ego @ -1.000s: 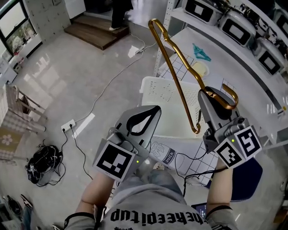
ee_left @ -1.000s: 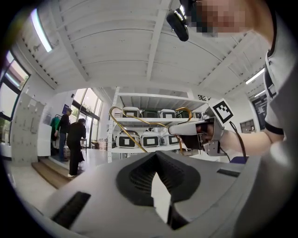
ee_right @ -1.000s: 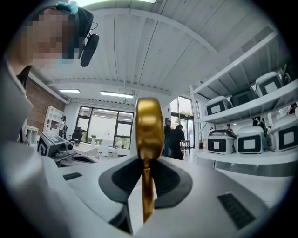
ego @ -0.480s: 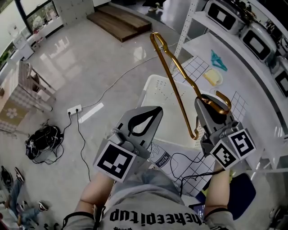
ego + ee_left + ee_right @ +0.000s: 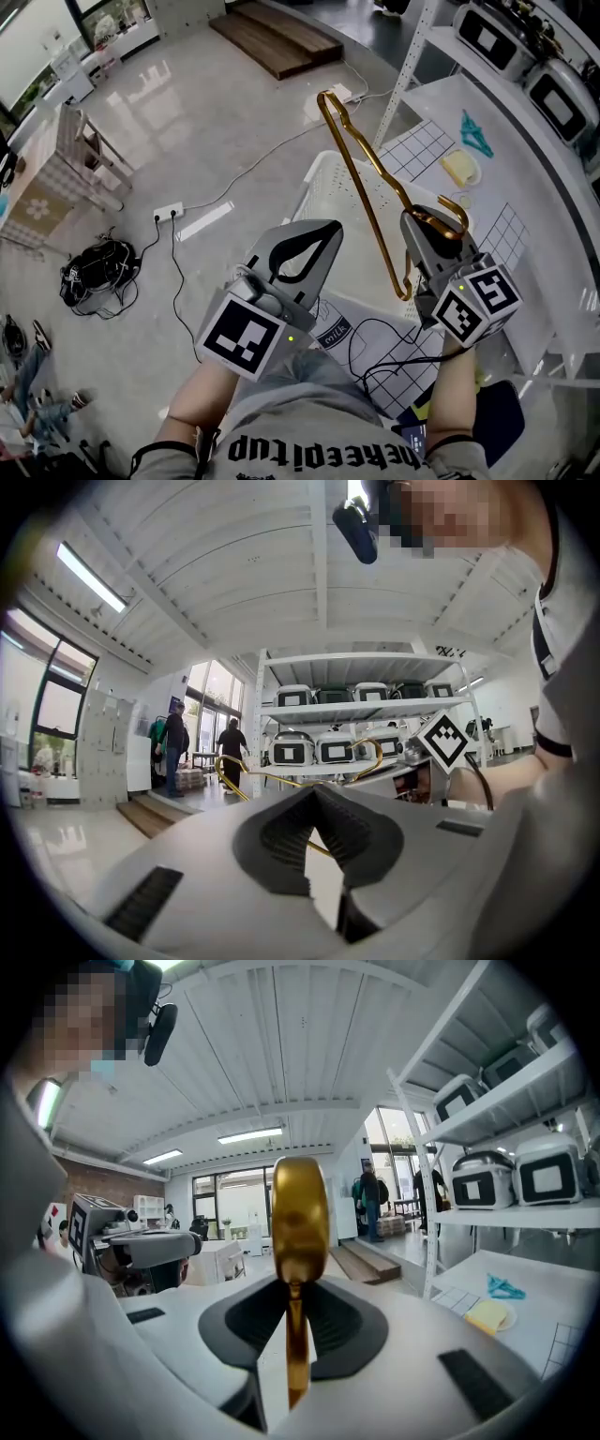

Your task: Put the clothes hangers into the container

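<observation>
A gold metal clothes hanger hangs in the air, its hook end pinched in my right gripper, which is shut on it. Its long body slants up and away over a white plastic basket on the floor below. In the right gripper view the gold hook stands upright between the pads of that gripper. My left gripper floats to the left of the hanger, shut and empty. In the left gripper view its tips meet, and the hanger shows behind them.
A white shelf rack stands on the right with a teal object, a yellow item on a plate and several cookers. A power strip, cables and a black bag lie on the floor at left. A milk-printed bag lies near my legs.
My right gripper and the hanger have drifted slightly left and lower in the view, over the basket. The left gripper has kept its place and stayed shut.
</observation>
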A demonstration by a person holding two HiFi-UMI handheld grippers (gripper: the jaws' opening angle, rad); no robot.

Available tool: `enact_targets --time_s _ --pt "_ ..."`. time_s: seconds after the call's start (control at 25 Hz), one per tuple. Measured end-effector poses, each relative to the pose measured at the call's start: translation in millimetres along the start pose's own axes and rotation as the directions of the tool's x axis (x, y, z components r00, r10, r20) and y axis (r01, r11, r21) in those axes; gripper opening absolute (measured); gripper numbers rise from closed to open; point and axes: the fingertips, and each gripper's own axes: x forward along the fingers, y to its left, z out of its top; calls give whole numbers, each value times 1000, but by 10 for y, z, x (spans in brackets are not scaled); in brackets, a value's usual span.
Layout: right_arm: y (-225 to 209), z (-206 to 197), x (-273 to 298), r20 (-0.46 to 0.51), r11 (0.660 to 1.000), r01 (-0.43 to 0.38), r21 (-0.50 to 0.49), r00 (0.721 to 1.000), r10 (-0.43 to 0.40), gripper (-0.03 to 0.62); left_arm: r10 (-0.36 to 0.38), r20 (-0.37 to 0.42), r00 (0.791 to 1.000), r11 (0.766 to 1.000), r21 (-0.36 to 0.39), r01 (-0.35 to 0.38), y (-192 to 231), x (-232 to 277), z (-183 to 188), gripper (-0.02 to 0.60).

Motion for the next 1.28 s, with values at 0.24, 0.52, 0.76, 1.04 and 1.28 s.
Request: enact_targets --time_s 0.24,0.52,0.76,1.04,1.28 --pt "-99 -278 72 -50 999 -17 40 999 19 92 24 -11 1000 1000 -1 -24 -32 39 -32 19" --pt "-158 -509 129 -102 997 -21 68 994 28 92 39 -19 999 999 -1 -39 -37 73 -54 20" --pt "-150 -664 154 -134 996 -21 88 991 32 94 46 -21 999 999 -3 -46 -41 59 -53 20" --pt "-187 -722 170 -138 994 -11 112 990 27 94 48 -26 998 999 -5 -49 -32 69 -77 19" --pt "-170 -739 187 -157 996 2 89 988 12 97 47 -23 999 999 -8 -48 -11 47 -82 18"
